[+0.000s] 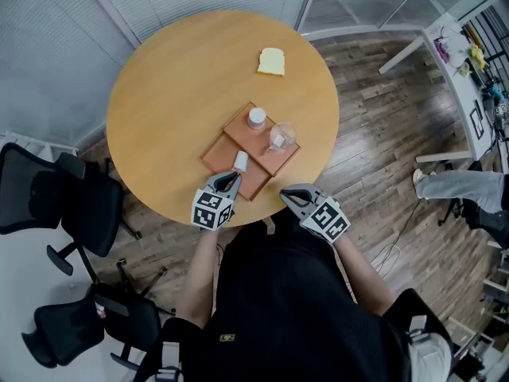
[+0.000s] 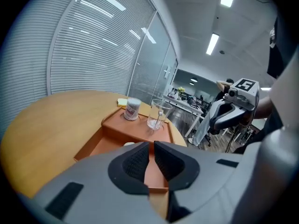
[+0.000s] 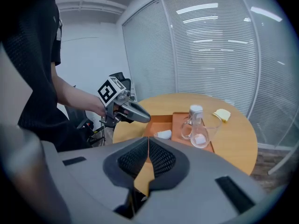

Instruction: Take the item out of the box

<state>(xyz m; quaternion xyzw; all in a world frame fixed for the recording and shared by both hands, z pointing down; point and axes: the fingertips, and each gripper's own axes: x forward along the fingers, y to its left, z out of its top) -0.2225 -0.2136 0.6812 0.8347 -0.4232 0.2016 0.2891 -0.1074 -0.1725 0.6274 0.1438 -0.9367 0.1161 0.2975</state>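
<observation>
Box (image 1: pixel 221 153), flat brown rectangle, small white cylinder (image 1: pixel 241 161) inside, clear glass mug (image 1: pixel 281 137), left tongs (image 1: pixel 231 179), right tongs (image 1: pixel 285 195) both closed, empty.

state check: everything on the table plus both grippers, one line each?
left hand-held gripper: shut, empty
right hand-held gripper: shut, empty
box: open, on table
swab jar: upright, lid on
glass mug: upright, white piece inside
small white item: on its side in box
yellow piece: flat on table, outside box
</observation>
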